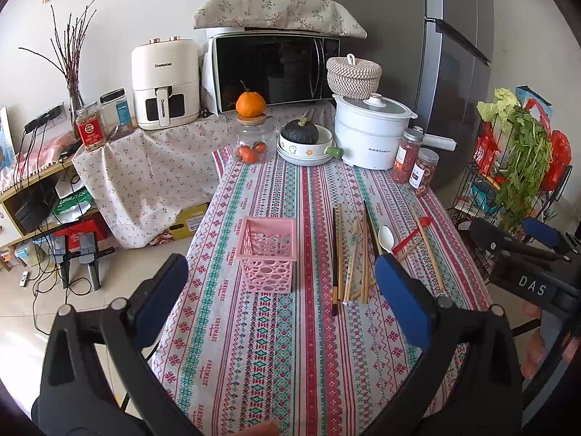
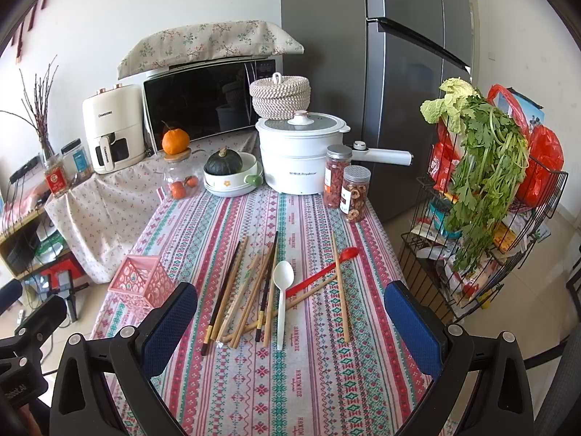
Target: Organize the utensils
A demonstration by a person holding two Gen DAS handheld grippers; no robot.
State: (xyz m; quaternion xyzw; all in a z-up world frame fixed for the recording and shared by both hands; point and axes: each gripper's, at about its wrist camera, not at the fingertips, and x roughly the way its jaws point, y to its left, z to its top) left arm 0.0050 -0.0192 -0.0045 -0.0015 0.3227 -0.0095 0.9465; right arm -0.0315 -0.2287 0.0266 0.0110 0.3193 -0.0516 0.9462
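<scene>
A pink perforated basket point(image 1: 267, 252) stands empty on the patterned tablecloth; it also shows at the left in the right wrist view point(image 2: 142, 282). To its right lie several wooden and black chopsticks point(image 1: 354, 254), a white spoon point(image 1: 385, 238) and a red spoon point(image 1: 414, 234). The same pile shows in the right wrist view: chopsticks point(image 2: 247, 290), white spoon point(image 2: 282, 290), red spoon point(image 2: 323, 269). My left gripper point(image 1: 281, 296) is open and empty above the table's near part, just before the basket. My right gripper point(image 2: 290, 321) is open and empty, over the near ends of the chopsticks.
At the table's far end stand a white electric pot point(image 2: 299, 156), two dried-fruit jars point(image 2: 345, 185), a bowl with a dark squash point(image 2: 228, 170) and a glass jar topped by an orange point(image 2: 178, 167). A wire rack with greens point(image 2: 483, 189) stands right of the table.
</scene>
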